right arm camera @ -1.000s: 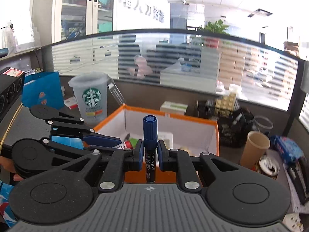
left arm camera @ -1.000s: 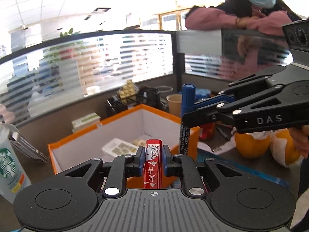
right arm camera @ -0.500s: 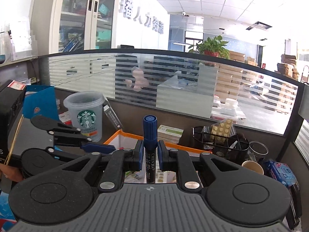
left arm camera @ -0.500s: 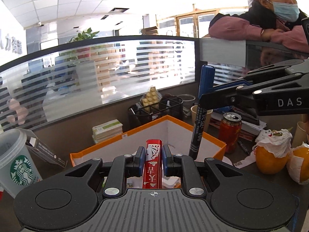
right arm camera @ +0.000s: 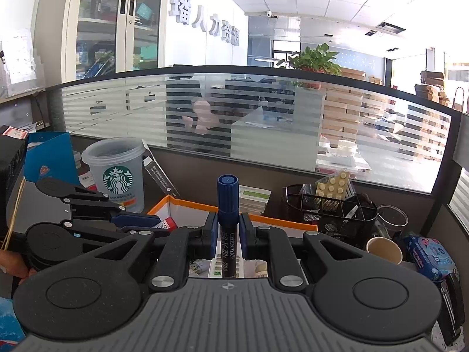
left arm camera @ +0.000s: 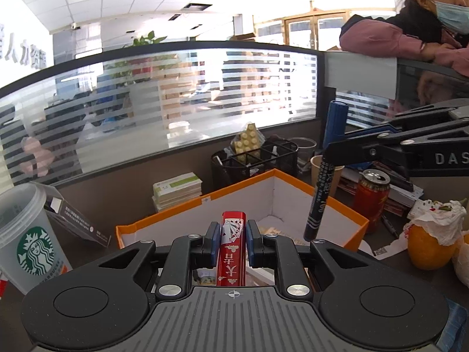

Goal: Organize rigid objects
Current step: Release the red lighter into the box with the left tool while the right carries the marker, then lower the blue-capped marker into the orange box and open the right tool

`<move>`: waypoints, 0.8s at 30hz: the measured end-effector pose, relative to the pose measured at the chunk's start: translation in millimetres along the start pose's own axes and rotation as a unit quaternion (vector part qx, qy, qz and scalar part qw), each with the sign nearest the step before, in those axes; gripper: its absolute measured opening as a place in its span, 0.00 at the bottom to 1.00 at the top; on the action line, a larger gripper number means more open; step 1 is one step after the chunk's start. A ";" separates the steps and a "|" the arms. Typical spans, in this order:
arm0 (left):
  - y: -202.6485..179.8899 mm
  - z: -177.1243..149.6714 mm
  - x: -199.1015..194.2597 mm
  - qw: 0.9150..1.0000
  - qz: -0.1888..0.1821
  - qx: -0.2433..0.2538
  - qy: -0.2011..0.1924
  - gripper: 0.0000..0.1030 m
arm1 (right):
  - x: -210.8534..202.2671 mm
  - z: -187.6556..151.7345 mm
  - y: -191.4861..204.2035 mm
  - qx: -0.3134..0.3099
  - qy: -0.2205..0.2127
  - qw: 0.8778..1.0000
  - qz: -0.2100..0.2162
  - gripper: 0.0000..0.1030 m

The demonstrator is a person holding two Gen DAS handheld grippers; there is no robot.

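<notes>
My left gripper [left arm camera: 233,240] is shut on a red playing-card box [left arm camera: 233,243], held upright above the near edge of an orange-rimmed white box [left arm camera: 331,199]. My right gripper [right arm camera: 228,233] is shut on a blue-capped black marker [right arm camera: 228,223], held upright over the same box [right arm camera: 281,220]. In the left wrist view the right gripper [left arm camera: 337,152] reaches in from the right with the marker [left arm camera: 325,176] hanging over the box. In the right wrist view the left gripper [right arm camera: 158,223] shows at left with the red box's tip [right arm camera: 167,223].
A Starbucks cup [left arm camera: 26,234] [right arm camera: 118,173] stands left of the box. Behind it are a stack of booklets [left arm camera: 177,189], a black mesh organizer [left arm camera: 255,158] [right arm camera: 331,205] and a paper cup [right arm camera: 384,249]. A red can [left arm camera: 370,196] and oranges [left arm camera: 428,243] sit at right. A masked person [left arm camera: 425,29] leans on the partition.
Both grippers have risen and drawn back from the box, which now looks lower and farther off. Both still grip their objects.
</notes>
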State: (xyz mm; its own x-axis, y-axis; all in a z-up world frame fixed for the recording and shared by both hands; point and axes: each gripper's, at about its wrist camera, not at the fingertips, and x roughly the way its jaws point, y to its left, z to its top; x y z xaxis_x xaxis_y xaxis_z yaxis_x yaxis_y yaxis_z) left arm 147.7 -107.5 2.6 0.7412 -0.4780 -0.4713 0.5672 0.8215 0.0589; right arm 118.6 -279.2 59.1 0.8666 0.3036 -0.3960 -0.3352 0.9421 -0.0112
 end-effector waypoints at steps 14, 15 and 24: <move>1.8 -0.9 14.4 1.000 0.022 -0.020 0.000 0.13 | 19.5 -4.2 5.6 0.000 0.010 1.000 0.008 0.14; 2.2 -0.7 15.2 1.000 0.022 -0.020 0.000 0.13 | 21.7 -4.1 5.8 0.000 0.012 1.000 0.009 0.14; 13.6 -10.5 24.0 0.999 0.025 -0.037 0.016 0.12 | 59.2 -14.1 9.2 -0.013 0.063 0.998 0.011 0.14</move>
State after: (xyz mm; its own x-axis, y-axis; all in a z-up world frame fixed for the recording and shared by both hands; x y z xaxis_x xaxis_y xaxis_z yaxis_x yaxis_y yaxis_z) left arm 169.4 -104.5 -17.2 0.7559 -0.4259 -0.4972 0.5004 0.8656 0.0194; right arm 161.6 -254.6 22.6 0.8060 0.3013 -0.5095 -0.3635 0.9313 -0.0243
